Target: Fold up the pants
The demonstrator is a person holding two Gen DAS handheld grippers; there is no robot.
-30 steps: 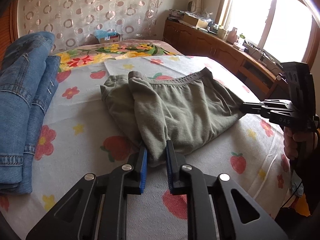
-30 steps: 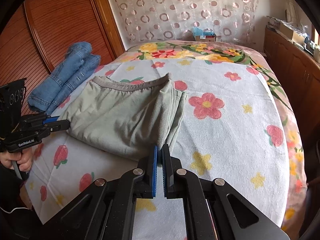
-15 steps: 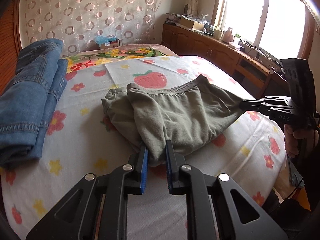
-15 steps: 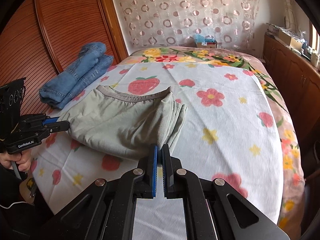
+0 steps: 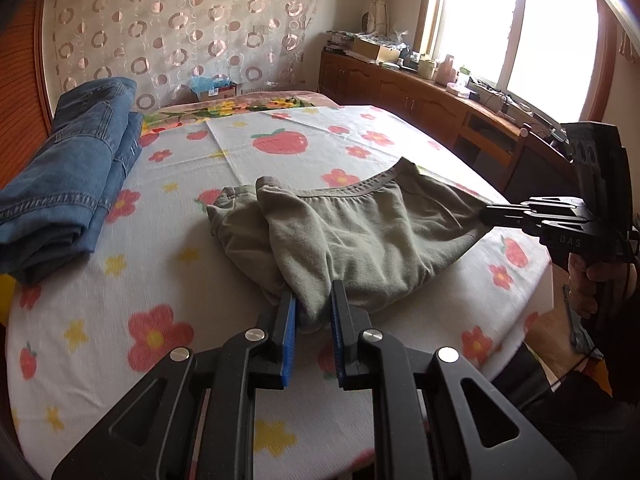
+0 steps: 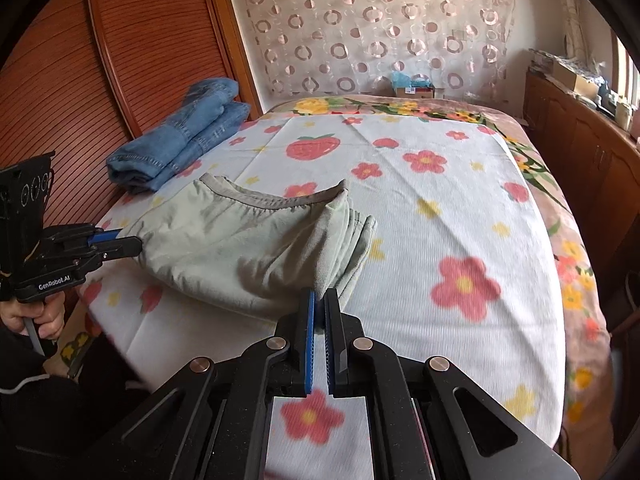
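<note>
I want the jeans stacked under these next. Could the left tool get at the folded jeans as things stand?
Probably not yet. The left tool is shut on a bunched corner of the green pants, so it is occupied. The folded jeans lie apart on the floral sheet with bare sheet between; releasing first would free it.

Soft matt cloth is seen in the pants [image 5: 360, 236]; coarse denim in the jeans [image 5: 68, 184]; ribbed wood in the wardrobe [image 6: 132, 52].
</note>
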